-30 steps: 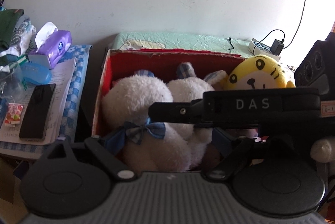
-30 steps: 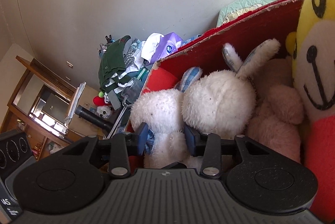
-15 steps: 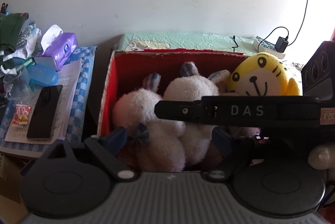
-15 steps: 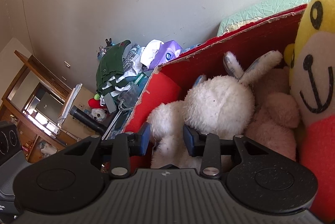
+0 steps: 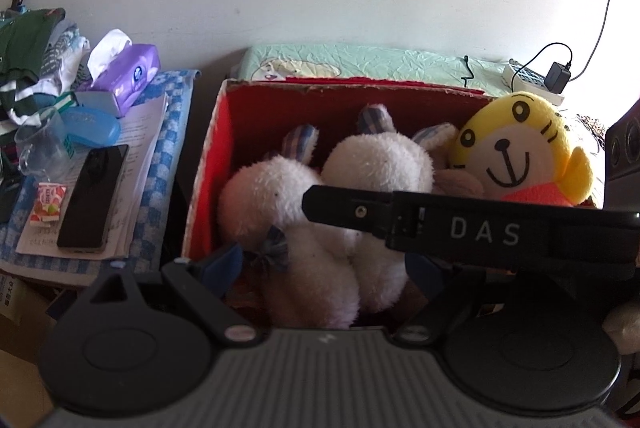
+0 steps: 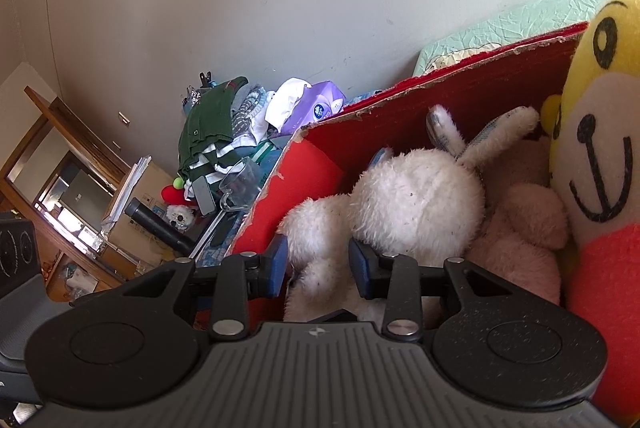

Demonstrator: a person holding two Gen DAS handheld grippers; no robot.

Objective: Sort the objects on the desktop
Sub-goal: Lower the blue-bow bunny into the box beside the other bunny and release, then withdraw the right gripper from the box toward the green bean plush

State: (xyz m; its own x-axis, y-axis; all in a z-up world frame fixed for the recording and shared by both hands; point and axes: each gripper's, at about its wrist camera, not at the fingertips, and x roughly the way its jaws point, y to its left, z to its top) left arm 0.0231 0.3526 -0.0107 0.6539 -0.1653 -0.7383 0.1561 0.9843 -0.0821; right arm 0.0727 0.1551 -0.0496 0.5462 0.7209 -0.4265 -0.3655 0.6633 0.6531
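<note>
1. The left gripper [image 5: 326, 270] is hanging at the near rim of the red box [image 5: 208, 163], jaws spread wide with nothing between the pads; the white plush rabbit [image 5: 280, 195] is sitting beyond them, untouched by either pad.
2. The right gripper [image 6: 318, 264] is hovering at the same near rim, jaws parted and released. The rabbit's lower body [image 6: 320, 228] is lying in the gap, but neither blue pad [image 6: 276, 262] is pressing into the fur. In the left wrist view its black body marked DAS [image 5: 484, 232] is crossing in front of the toys.
3. The task's things are all resting inside the box: two white rabbits side by side, a pink plush [image 6: 524, 228] behind them, and the yellow plush [image 5: 520, 147] against the right wall.
4. Change over the last second: the rabbits are appearing smaller and lower in both views, so both grippers are backing up and away. The blue bow [image 5: 272, 248], earlier just ahead of the left pads, is now sitting clear of them.
5. Judgement: the plush placement looks finished, and this is the retreat.
6. Further left, the checked cloth [image 5: 168, 131] is carrying papers, a black phone [image 5: 94, 195], a blue case [image 5: 90, 125], a clear cup [image 5: 40, 143] and a purple tissue pack [image 5: 128, 75]; these look unsorted, likely next.
</note>
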